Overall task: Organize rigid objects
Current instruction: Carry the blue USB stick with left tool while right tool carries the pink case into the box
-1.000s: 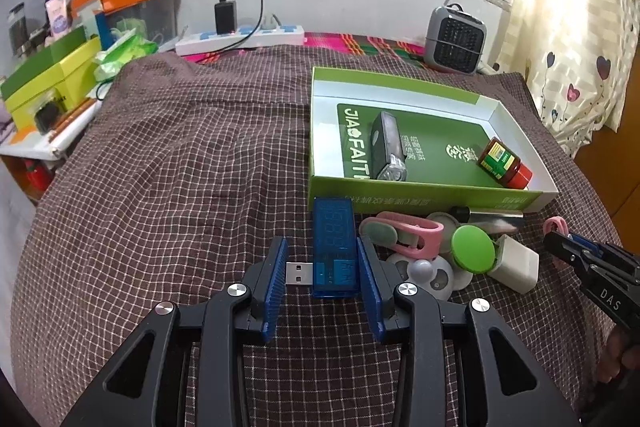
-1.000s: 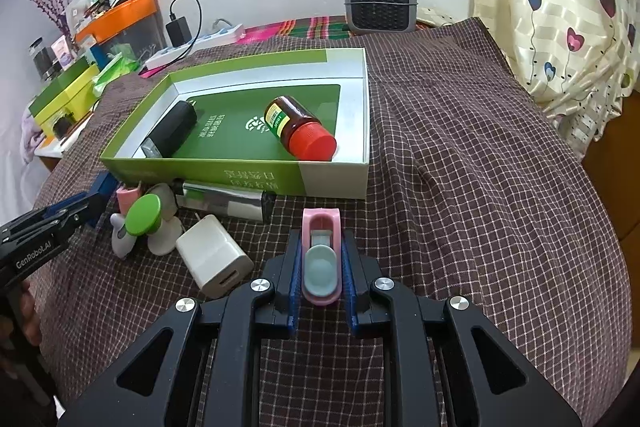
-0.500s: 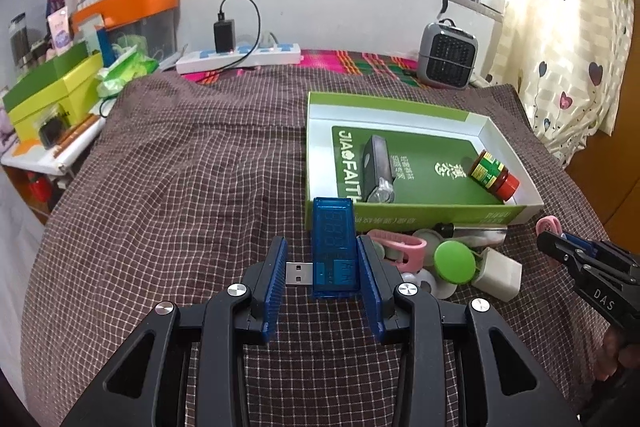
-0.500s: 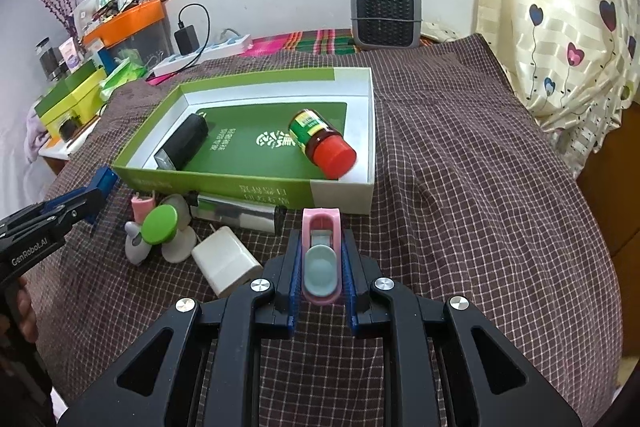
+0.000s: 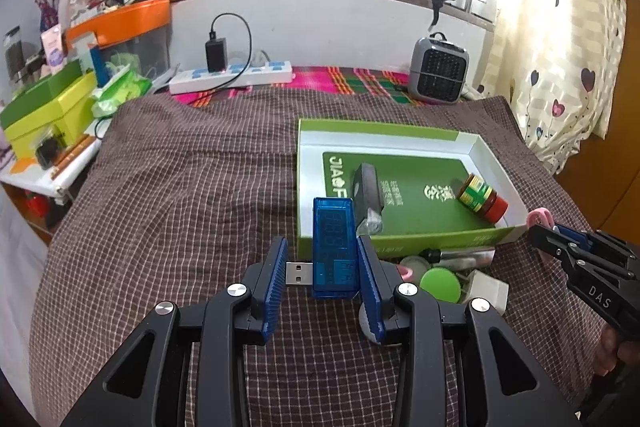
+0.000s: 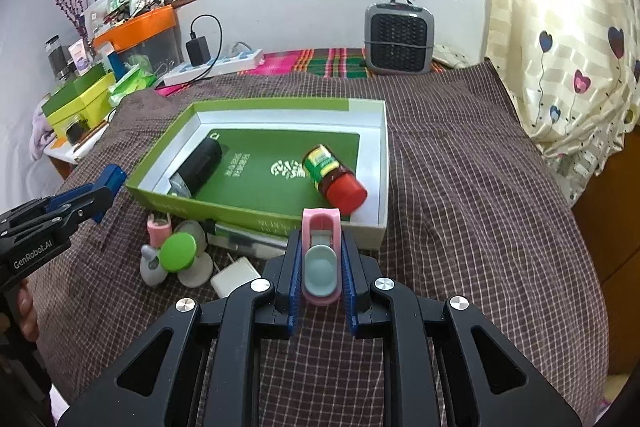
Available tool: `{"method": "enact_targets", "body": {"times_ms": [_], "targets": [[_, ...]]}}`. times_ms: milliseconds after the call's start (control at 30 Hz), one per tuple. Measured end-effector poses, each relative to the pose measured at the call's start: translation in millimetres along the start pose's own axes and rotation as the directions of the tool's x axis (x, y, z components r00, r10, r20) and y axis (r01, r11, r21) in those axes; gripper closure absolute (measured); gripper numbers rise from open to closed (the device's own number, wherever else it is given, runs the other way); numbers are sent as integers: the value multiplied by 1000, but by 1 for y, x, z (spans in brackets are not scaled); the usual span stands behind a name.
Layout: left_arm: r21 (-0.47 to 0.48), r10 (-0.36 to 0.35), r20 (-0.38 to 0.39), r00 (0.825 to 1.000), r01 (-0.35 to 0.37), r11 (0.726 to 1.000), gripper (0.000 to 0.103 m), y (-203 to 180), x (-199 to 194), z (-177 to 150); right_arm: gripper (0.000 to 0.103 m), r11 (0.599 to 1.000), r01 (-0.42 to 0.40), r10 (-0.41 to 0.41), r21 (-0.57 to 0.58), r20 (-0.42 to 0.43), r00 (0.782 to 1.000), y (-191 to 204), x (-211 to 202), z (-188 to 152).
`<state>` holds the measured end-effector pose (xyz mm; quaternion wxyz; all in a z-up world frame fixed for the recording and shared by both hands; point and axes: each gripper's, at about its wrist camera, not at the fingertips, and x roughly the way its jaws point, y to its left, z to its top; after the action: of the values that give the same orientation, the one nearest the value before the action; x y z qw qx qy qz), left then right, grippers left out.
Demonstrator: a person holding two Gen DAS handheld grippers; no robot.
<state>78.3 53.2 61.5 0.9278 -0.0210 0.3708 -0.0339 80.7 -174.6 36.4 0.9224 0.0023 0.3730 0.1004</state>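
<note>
Left hand-held gripper [image 5: 322, 273]: part open, clamped across a blue USB meter [image 5: 333, 247], plug against the left pad, body against the right; lifted above the checked cloth [image 5: 180, 195].
Right hand-held gripper [image 6: 320, 267]: nearly closed, pinching a pink clip [image 6: 321, 259] with a grey-green inset, lengthwise between the pads, just before the box's near wall.
Pile: second pink clip [image 6: 158, 229], green lid [image 6: 178, 251], white charger [image 6: 237, 277] and silver tube [image 6: 248, 241], lying on the cloth against the box's near wall, between the two grippers.
Box [image 6: 382, 163]: open, green and white, beyond the pile; holds a black device [image 6: 200, 167] at left and a red-capped jar [image 6: 334, 177] on its side at right.
Far edge: grey heater [image 6: 399, 41], power strip [image 6: 214, 63] with black adapter plugged in, window behind.
</note>
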Motion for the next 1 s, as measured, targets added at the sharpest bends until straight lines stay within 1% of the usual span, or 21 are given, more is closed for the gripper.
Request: {"method": "enact_targets", "body": {"times_ms": [167, 500, 1000], "targets": [[3, -15, -1, 1000, 15, 1000, 69, -2, 6, 11, 84, 1000, -10, 10, -10, 6, 1000, 2, 4, 11], [20, -22, 5, 1000, 22, 1000, 69, -7, 18, 31, 84, 999, -9, 10, -37, 14, 1000, 3, 14, 35], [19, -49, -2, 999, 49, 999, 69, -2, 44, 58, 84, 998, 3, -3, -57, -2, 1000, -1, 39, 61]]}}
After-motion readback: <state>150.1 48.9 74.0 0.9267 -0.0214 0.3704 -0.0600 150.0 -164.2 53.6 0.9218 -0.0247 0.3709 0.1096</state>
